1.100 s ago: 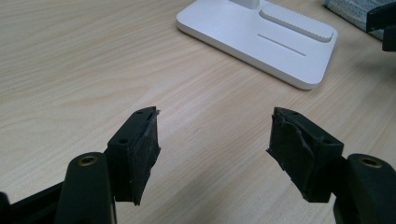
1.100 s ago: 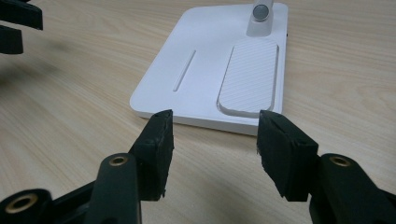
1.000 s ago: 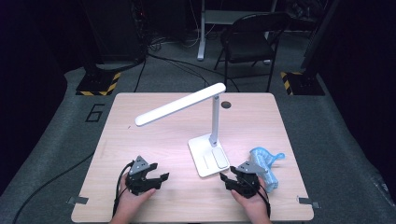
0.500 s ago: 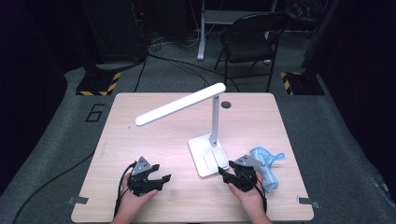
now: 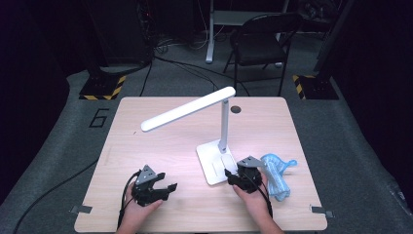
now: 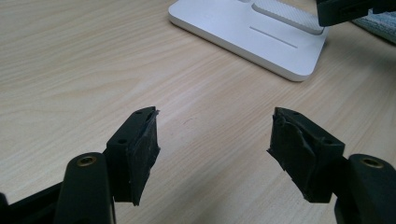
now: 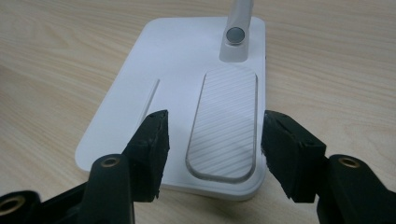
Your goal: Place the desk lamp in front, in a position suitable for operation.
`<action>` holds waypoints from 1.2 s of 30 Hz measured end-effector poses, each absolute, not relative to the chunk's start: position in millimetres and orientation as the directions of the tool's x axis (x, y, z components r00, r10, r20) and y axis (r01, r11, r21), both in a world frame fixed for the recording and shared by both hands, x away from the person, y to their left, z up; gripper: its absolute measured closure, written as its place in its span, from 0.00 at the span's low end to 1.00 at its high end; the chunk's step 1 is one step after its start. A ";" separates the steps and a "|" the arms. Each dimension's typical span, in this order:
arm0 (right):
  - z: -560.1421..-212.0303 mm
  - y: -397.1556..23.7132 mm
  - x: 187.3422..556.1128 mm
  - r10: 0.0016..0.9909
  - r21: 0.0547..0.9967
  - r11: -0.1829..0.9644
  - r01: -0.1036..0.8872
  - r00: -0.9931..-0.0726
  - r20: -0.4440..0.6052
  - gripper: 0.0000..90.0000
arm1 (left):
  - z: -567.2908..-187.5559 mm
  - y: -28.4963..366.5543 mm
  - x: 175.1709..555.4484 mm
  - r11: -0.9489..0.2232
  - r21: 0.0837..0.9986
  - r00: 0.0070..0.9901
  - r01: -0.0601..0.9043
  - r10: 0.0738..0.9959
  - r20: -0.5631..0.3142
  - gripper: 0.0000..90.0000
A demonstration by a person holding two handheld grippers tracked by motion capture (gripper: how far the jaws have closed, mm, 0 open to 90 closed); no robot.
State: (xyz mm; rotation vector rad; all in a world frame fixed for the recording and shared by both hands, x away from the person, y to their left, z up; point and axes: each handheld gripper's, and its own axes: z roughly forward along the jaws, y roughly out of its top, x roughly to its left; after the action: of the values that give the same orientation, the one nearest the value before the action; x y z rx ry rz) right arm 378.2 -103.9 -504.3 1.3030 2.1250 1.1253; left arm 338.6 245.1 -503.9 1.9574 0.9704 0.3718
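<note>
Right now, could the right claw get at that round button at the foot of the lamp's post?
Probably yes. The right claw hangs open over the near end of the lamp base, and the round button sits straight ahead past the ribbed pad, with nothing between.

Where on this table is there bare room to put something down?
Bare wood lies left of the lamp base, under the lamp head, and behind the left gripper. It is crowded at the right gripper and blue bag.

Table (image 5: 160,141): lamp (image 5: 214,161), perhaps bag (image 5: 275,173).
</note>
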 end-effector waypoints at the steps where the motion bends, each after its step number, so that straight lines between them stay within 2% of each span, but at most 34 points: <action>1: -504.3 -103.9 378.2 0.873 0.802 0.240 0.547 -0.483 0.069 0.46 | -503.9 245.1 338.6 -0.294 0.823 0.648 0.485 0.753 -0.113 0.36; 8: -513.4 -99.9 387.5 0.893 0.778 0.246 0.578 -0.447 0.049 0.46 | -503.7 248.8 337.2 -0.286 0.817 0.643 0.501 0.755 -0.130 0.36; 25: -518.5 -103.6 395.1 0.895 0.788 0.161 0.595 -0.424 0.137 0.50 | -505.4 248.4 337.1 -0.291 0.813 0.641 0.504 0.757 -0.127 0.36; 36: -518.5 -104.5 392.5 0.896 0.778 0.149 0.610 -0.416 0.155 0.50 | -506.5 246.4 337.6 -0.290 0.817 0.641 0.498 0.758 -0.122 0.36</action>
State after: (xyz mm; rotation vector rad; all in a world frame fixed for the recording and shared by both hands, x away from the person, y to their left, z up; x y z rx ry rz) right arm 392.5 -104.5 -518.5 1.4464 2.0873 1.1490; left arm 337.6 246.4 -506.5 1.9582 0.9859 0.3628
